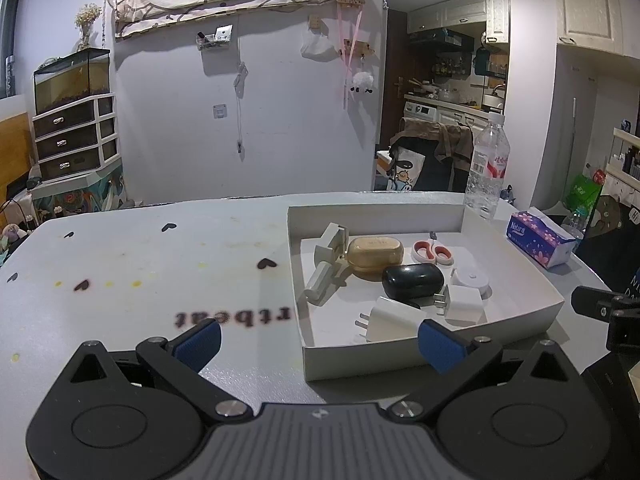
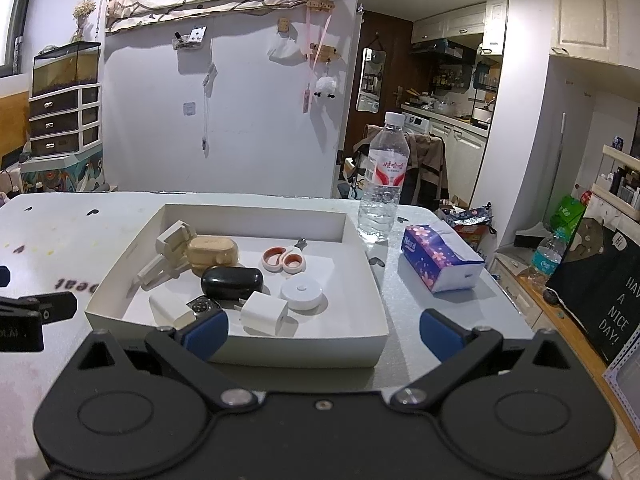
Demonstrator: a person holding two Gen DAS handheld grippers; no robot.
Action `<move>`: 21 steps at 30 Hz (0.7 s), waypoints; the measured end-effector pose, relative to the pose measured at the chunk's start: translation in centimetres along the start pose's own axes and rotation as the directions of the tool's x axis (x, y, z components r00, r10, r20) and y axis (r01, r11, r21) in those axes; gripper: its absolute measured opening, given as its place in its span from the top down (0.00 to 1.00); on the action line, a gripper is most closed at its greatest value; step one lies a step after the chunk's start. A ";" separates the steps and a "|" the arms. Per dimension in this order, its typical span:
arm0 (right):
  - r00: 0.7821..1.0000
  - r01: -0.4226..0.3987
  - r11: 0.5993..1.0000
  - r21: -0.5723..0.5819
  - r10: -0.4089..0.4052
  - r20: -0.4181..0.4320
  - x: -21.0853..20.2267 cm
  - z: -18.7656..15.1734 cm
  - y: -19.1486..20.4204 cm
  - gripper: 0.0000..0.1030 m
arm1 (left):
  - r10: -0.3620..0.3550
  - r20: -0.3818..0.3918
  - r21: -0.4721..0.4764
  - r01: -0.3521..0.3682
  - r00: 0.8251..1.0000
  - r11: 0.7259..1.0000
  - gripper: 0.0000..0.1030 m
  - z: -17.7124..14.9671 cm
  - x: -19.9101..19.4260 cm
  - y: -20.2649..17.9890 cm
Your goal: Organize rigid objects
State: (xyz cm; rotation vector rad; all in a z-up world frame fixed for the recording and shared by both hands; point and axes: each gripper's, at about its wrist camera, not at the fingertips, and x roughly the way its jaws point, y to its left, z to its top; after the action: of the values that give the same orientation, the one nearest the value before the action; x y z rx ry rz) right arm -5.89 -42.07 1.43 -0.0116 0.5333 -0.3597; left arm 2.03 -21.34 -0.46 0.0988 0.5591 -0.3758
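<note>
Already, tray [image 2: 372, 322]: holds scissors [image 2: 285, 260], black case [image 2: 232, 281], tan case [image 2: 213, 253], chargers, round white disc [image 2: 303, 294] (gathered, seemingly sorted).
Left claw [image 1: 320, 345]: fingers apart, empty, before tray.
Right claw [image 2: 324, 334]: apart, empty.
Bench [image 1: 160, 280]: carries tray, water bottle [image 2: 385, 176], tissue pack [image 2: 440, 258].

A home: kitchen cabinets [image 2: 456, 24], washing machine [image 1: 420, 110], drawer unit [image 1: 74, 136], table [image 1: 160, 264]

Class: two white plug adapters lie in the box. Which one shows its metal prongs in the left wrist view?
Both show prongs. The larger adapter, at the box's near wall, shows them clearest, pointing left; the smaller cube adapter lies behind it, beside the black case.
</note>
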 end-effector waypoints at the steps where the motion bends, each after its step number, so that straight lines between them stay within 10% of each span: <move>1: 1.000 0.000 1.000 0.000 0.000 0.001 0.0 0.0 0.0 0.00 | 0.000 0.000 0.000 0.000 1.000 1.000 0.00 0.0 0.0 0.0; 21: 1.000 0.003 1.000 0.001 -0.003 0.001 0.0 -0.1 -0.1 0.00 | 0.001 0.000 0.000 -0.001 1.000 1.000 0.00 0.0 0.0 0.0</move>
State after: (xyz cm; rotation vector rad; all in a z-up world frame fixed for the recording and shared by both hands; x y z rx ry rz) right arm -5.98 -42.19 1.41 -0.0120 0.5319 -0.3632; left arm 1.96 -21.35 -0.47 0.0989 0.5590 -0.3752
